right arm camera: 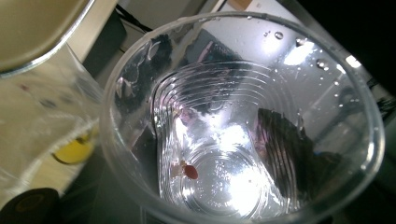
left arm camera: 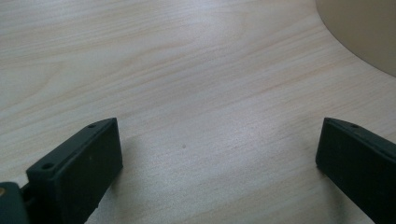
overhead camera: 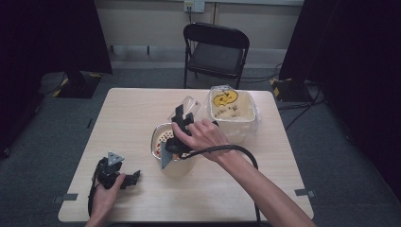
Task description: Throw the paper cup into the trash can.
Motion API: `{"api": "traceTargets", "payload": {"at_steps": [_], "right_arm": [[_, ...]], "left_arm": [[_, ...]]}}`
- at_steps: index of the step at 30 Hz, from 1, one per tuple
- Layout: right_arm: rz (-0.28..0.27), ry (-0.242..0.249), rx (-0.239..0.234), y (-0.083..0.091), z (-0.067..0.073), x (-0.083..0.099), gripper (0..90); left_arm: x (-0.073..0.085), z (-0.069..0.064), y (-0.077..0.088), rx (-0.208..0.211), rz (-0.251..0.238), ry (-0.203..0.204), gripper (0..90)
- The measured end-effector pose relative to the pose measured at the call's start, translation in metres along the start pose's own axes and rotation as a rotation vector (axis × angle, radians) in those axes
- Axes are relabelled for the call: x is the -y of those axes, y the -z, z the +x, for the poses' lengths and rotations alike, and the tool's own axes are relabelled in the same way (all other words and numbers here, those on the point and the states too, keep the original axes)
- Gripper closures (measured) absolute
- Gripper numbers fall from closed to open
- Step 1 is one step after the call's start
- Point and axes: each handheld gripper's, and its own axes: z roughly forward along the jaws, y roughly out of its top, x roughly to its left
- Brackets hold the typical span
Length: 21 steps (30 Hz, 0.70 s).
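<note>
Clear ribbed plastic cup (overhead camera: 188,106), tipped on its side, sits in the right gripper (overhead camera: 182,124) near the counter's centre, its mouth facing the camera in the right gripper view (right arm camera: 243,121); droplets cling to its glossy wall and one small red speck (right arm camera: 190,171) lies at the bottom.

At seven o'clock on the pale wood-grain counter (overhead camera: 132,123), the black left gripper (overhead camera: 124,178) rests with its blocky matte jaws spread wide over bare laminate (left arm camera: 201,93).

Below the cup stands a round cream bowl (overhead camera: 158,142) with reddish specks inside.

At one o'clock sits a squarish cream tub (overhead camera: 246,124), lined with crinkled clear film and showing a yellow patch.
</note>
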Motion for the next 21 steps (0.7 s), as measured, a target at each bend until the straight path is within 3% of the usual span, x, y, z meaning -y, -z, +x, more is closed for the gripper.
{"api": "traceTargets", "payload": {"at_steps": [1, 3, 4, 5, 6, 7, 8, 9, 10, 11, 12, 13, 15, 16, 17, 18, 19, 20, 21], "right_arm": [[-0.016, -0.032, -0.014, -0.003, -0.002, 0.004, 48.5], [-0.044, -0.167, -0.085, -0.006, -0.007, 0.015, 48.6], [-0.061, -0.296, -0.149, -0.009, -0.010, 0.024, 48.6], [-0.061, -0.296, -0.149, -0.009, -0.010, 0.024, 48.6], [-0.073, -0.342, -0.177, -0.010, -0.011, 0.028, 48.6], [-0.113, -0.493, -0.269, -0.015, -0.015, 0.040, 48.6], [-0.113, -0.493, -0.269, -0.015, -0.015, 0.040, 48.6], [-0.136, -0.562, -0.311, -0.017, -0.016, 0.044, 48.6], [-0.179, -0.735, -0.402, -0.024, -0.017, 0.058, 48.6], [-0.198, -0.800, -0.439, -0.027, -0.018, 0.064, 48.7], [-0.198, -0.800, -0.439, -0.027, -0.018, 0.064, 48.7], [-0.218, -0.890, -0.478, -0.030, -0.019, 0.072, 48.6], [-0.294, -1.116, -0.576, -0.039, -0.020, 0.094, 48.4], [-0.325, -1.176, -0.606, -0.044, -0.020, 0.102, 48.4], [-0.349, -1.295, -0.668, -0.049, -0.018, 0.114, 48.2], [-0.361, -1.348, -0.685, -0.052, -0.017, 0.122, 48.1], [-0.393, -1.478, -0.735, -0.061, -0.014, 0.139, 47.8], [-0.393, -1.478, -0.735, -0.061, -0.014, 0.139, 47.8], [-0.399, -1.539, -0.747, -0.064, -0.011, 0.147, 47.7]], "left_arm": [[0.000, 0.000, 0.000, 0.000, 0.000, 0.000, 0.0], [0.000, 0.000, 0.000, -0.001, 0.000, -0.002, 0.0], [0.000, 0.000, 0.000, -0.001, 0.001, -0.003, 0.0], [0.000, 0.000, 0.000, -0.001, 0.001, -0.003, 0.0], [0.000, 0.000, 0.000, -0.001, 0.001, -0.002, 0.0], [0.000, 0.000, 0.000, -0.001, 0.000, -0.002, 0.0], [0.000, 0.000, 0.000, -0.001, 0.001, -0.003, 0.0], [0.000, 0.000, 0.000, -0.001, 0.001, -0.003, 0.0], [0.000, 0.000, 0.000, -0.001, 0.000, -0.003, 0.0], [0.000, 0.000, 0.000, 0.000, 0.001, -0.002, 0.0], [0.000, 0.000, 0.000, 0.000, 0.001, -0.002, 0.0], [0.000, 0.000, 0.000, -0.001, 0.001, -0.003, 0.0], [0.000, 0.000, 0.000, -0.001, 0.001, -0.003, 0.0], [0.000, 0.000, 0.000, -0.001, 0.000, -0.002, 0.0], [0.000, 0.000, 0.000, -0.001, 0.000, -0.002, 0.0], [0.000, 0.000, 0.000, -0.001, 0.000, -0.003, 0.0], [0.000, 0.000, 0.000, -0.001, 0.001, -0.003, 0.0], [0.000, 0.000, 0.000, -0.001, 0.001, -0.003, 0.0], [0.000, 0.000, 0.000, -0.001, 0.001, -0.003, 0.0]]}}
